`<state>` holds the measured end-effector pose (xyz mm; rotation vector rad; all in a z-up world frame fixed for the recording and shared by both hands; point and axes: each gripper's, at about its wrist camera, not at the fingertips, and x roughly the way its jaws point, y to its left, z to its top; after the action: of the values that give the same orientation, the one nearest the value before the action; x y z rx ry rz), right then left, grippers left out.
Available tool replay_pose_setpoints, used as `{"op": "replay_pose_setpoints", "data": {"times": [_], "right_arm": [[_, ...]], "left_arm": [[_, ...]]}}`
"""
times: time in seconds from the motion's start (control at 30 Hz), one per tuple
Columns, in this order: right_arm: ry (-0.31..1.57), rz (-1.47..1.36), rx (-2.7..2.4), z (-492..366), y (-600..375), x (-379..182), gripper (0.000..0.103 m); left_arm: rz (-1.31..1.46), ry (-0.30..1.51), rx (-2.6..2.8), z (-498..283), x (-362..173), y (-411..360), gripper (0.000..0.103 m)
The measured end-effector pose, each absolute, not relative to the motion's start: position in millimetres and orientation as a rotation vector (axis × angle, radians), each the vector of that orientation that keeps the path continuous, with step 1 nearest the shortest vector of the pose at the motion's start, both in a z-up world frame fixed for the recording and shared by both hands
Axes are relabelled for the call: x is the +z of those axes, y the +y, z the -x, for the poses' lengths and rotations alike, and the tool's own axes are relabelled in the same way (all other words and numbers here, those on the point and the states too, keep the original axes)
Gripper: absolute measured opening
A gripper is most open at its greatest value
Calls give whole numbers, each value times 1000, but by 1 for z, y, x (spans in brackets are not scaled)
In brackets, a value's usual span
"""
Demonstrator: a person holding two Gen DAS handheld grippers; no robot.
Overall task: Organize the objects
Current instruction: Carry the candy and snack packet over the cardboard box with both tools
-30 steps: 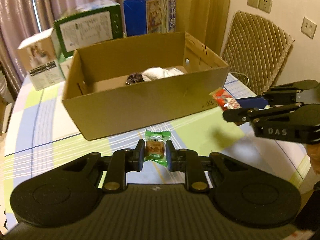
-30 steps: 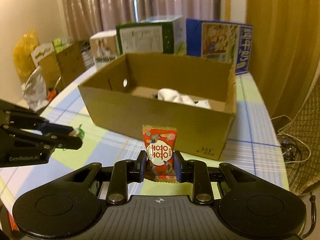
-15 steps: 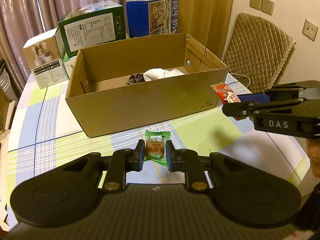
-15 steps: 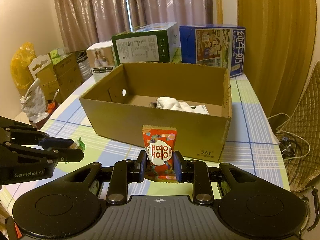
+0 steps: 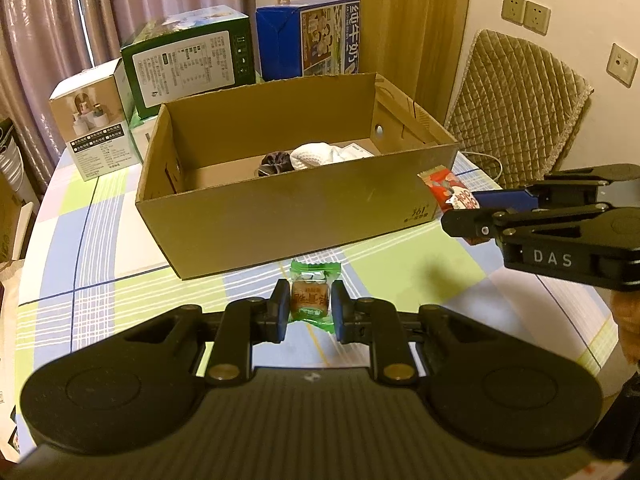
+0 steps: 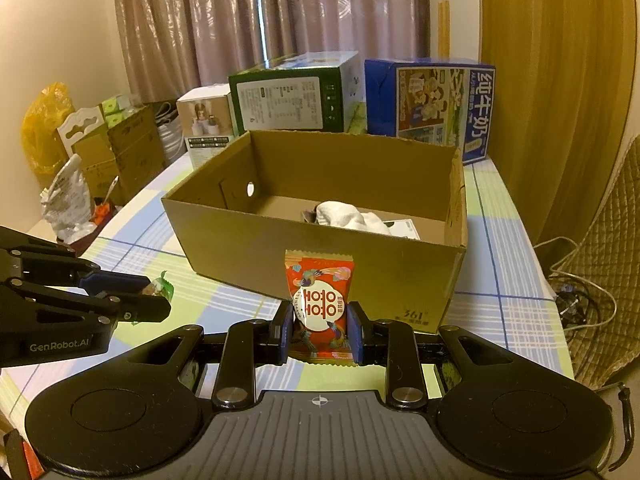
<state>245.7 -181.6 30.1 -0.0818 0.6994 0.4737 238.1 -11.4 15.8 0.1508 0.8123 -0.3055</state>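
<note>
Left wrist view: left gripper [image 5: 309, 307] closed on a small green-wrapped candy with a brown centre [image 5: 310, 297], fingers [image 5: 279, 307] pinching it from both sides, held above the checked pastel counter [image 5: 80, 256] just in front of the open brown cardboard box [image 5: 288, 212]. Inside the box already: a dark crumpled item [image 5: 273, 161] and a white bundled cloth [image 5: 316, 155], so some sorting apparently done. To the right, right gripper [image 5: 460, 216] clamped on a red snack packet [image 5: 448, 189], near the box's front corner. Right wrist view: right gripper [image 6: 320, 328] shut on that red foil packet marked HOTO [image 6: 319, 307], upright between the fingers [image 6: 285, 328], short of the box's near wall [image 6: 320, 256]. Left gripper [image 6: 154, 298] visible at the left edge with the green candy [image 6: 162, 287] in its tips. Judged from this: both pieces picked up, neither yet over the box rim; left to do, carrying each over the wall and letting go inside. No other loose items visible on the counter around the box.
</note>
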Motion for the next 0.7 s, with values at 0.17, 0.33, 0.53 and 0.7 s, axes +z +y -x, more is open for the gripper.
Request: {"op": "replay_pose_setpoints", "data": {"times": [0.17, 0.33, 0.53, 0.7], "right_arm": [[694, 83, 471, -245, -183, 32, 26], [680, 45, 415, -255, -190, 40, 26], [632, 5, 373, -270, -191, 59, 26], [593, -16, 378, -287, -178, 75, 25]], "left_arm": [[-152, 812, -305, -238, 16, -11, 17], [-145, 797, -301, -240, 23, -8, 17], [-106, 752, -266, -257, 43, 1, 17], [-84, 710, -219, -280, 62, 8, 17]]}}
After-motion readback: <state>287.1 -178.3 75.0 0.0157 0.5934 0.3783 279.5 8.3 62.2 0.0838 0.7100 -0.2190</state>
